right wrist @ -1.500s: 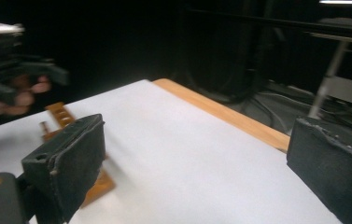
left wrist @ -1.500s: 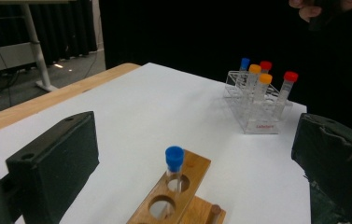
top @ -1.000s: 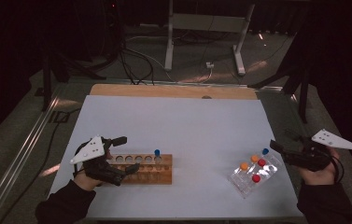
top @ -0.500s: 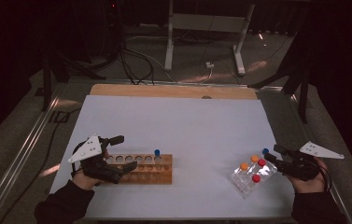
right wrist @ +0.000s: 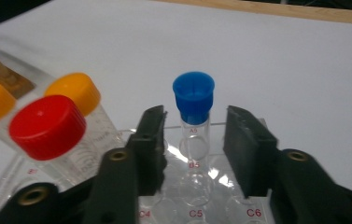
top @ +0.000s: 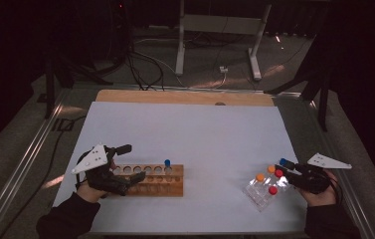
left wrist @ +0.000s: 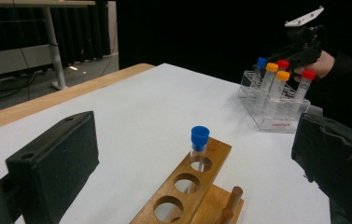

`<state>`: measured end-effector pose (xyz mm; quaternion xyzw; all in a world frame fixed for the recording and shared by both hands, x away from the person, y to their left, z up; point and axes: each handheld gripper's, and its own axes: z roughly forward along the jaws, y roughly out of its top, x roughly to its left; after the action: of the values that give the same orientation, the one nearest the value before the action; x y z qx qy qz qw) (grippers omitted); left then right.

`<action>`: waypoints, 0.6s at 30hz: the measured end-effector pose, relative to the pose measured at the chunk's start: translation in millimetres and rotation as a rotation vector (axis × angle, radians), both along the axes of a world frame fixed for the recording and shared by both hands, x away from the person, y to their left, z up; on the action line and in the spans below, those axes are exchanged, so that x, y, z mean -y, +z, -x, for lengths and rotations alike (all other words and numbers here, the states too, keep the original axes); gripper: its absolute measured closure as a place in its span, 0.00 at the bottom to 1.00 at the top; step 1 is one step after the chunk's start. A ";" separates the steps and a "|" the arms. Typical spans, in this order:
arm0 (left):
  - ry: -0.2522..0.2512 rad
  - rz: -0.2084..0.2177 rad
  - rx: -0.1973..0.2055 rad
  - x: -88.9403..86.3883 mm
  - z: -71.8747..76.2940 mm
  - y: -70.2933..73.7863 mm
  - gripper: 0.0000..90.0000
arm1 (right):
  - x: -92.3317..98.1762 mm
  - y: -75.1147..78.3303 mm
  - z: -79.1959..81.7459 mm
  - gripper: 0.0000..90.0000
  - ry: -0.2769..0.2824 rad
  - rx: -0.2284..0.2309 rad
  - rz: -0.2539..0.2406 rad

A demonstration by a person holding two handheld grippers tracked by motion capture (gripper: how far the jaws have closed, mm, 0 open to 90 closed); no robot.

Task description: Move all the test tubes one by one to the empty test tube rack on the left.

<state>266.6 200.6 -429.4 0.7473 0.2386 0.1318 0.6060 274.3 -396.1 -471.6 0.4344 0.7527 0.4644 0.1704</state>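
Since the earlier frame the right gripper [top: 285,169] has been lowered toward the clear rack [top: 266,193] and its fingers have been closing, with the blue-capped tube [top: 283,162] between them.

High view: the left gripper [top: 130,162] is seen at the left end of the wooden rack [top: 150,180] on the white desk [top: 200,134]. One blue-capped tube [top: 167,163] stands in that rack. The clear rack lies near the desk's right edge, holding orange- and red-capped tubes.

Left gripper view: the fingers [left wrist: 54,161] are held wide apart, either side of the wooden rack [left wrist: 187,189], without contact.

Right gripper view: the fingers [right wrist: 250,149] flank the blue-capped tube [right wrist: 193,116] just below its cap. A gap remains on each side; nothing is clamped. The tube stands upright in the clear rack [right wrist: 197,205].
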 end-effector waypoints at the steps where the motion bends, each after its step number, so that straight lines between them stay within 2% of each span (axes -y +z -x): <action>1: -0.002 0.000 -0.002 0.1 0.0 -0.1 0.02 | -0.2 -0.4 -0.2 0.69 0.004 -0.001 0.000; 9: -0.005 0.003 -0.001 -0.2 0.2 0.3 0.02 | 0.0 0.2 0.0 0.83 0.004 -0.001 0.028; 13: -0.005 0.001 0.001 0.1 0.3 0.3 0.02 | -2.7 2.5 -1.0 0.85 0.008 0.006 0.060; 18: -0.006 0.002 -0.001 -0.2 0.3 0.3 0.02 | -2.0 8.7 -0.2 0.85 0.009 0.025 0.059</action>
<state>266.3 200.8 -429.0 0.7475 0.2369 0.1295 0.6069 274.4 -394.1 -462.9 0.4200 0.7658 0.4483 0.1903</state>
